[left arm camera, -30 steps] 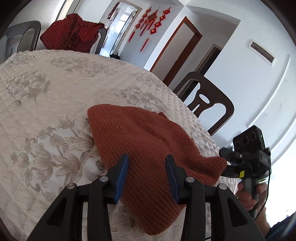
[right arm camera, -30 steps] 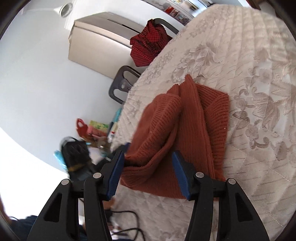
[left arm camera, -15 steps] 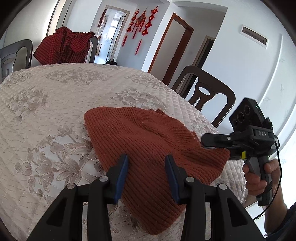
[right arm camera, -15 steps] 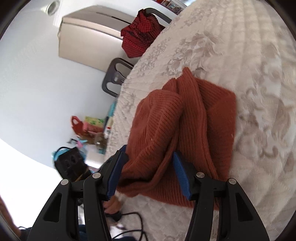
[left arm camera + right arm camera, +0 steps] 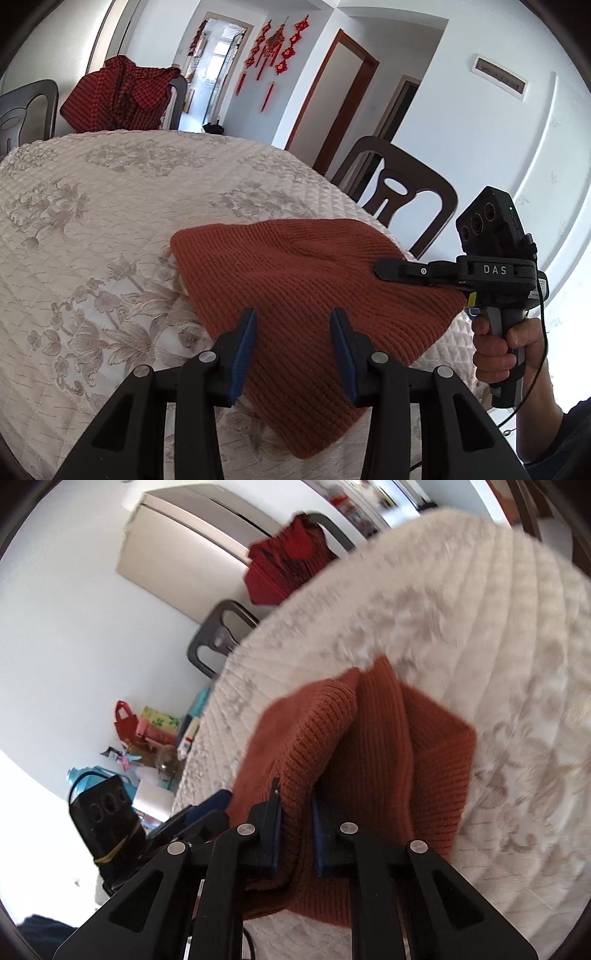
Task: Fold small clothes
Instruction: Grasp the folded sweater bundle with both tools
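The rust knit (image 5: 306, 291) lies bunched at the bench (image 5: 110, 206) edge. The right hand-held gripper (image 5: 295, 827) has just closed, pinching a thick fold; the left hand-held gripper (image 5: 291, 343) hovers part-open over the near hem, gripping nothing. Lifting one-sided could drag the knit off the bench.

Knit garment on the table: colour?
Rust orange, ribbed knit garment; left wrist view shows it best.

The sweater (image 5: 310, 295) lies on the tabletop (image 5: 92, 229) at lower centre; a chair (image 5: 399, 195) stands behind it, right of centre.
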Demonstrator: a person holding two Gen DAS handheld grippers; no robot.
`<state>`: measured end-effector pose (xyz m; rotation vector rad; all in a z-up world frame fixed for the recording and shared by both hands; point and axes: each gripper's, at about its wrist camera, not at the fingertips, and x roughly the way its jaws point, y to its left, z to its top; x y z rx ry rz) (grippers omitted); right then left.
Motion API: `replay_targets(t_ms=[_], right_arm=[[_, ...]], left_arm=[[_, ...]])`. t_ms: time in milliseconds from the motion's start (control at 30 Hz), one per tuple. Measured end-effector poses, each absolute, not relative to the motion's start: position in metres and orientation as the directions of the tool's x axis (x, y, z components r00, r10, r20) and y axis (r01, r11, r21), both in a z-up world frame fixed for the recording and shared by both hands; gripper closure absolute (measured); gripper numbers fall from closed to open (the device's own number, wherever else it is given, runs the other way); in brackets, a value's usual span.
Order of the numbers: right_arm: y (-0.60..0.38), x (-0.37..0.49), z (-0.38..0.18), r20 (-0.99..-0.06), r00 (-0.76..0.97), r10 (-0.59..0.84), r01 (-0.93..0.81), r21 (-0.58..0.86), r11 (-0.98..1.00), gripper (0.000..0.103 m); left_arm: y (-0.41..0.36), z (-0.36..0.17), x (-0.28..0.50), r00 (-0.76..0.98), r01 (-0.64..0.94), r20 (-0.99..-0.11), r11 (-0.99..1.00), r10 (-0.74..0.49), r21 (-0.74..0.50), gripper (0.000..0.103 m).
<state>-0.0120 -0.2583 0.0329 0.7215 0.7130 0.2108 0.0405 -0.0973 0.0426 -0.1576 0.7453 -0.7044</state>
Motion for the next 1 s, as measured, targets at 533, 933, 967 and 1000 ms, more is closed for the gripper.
replay_targets(t_ms=[533, 933, 967, 1000], right_arm=[[-0.278, -0.035, 0.019, -0.545, 0.773, 0.325, 0.126, 0.634, 0.763, 0.09], [-0.28, -0.057, 0.045, -0.536, 0.812, 0.232, 0.136, 0.561, 0.817, 0.087], [-0.273, -0.061, 0.053, -0.52, 0.819, 0.244, 0.1, 0.547, 0.831, 0.087], [-0.262, -0.064, 0.06, -0.509, 0.818, 0.268, 0.053, 0.53, 0.846, 0.087]], left_arm=[[-0.113, 0.04, 0.035, 0.493, 0.565, -0.578, 0.744, -0.65, -0.356, 0.06], [-0.118, 0.034, 0.036, 0.497, 0.56, -0.591, 0.755, -0.635, -0.341, 0.06], [-0.118, 0.035, 0.036, 0.499, 0.558, -0.593, 0.757, -0.632, -0.338, 0.06], [-0.119, 0.036, 0.035, 0.503, 0.553, -0.595, 0.763, -0.627, -0.335, 0.06]])
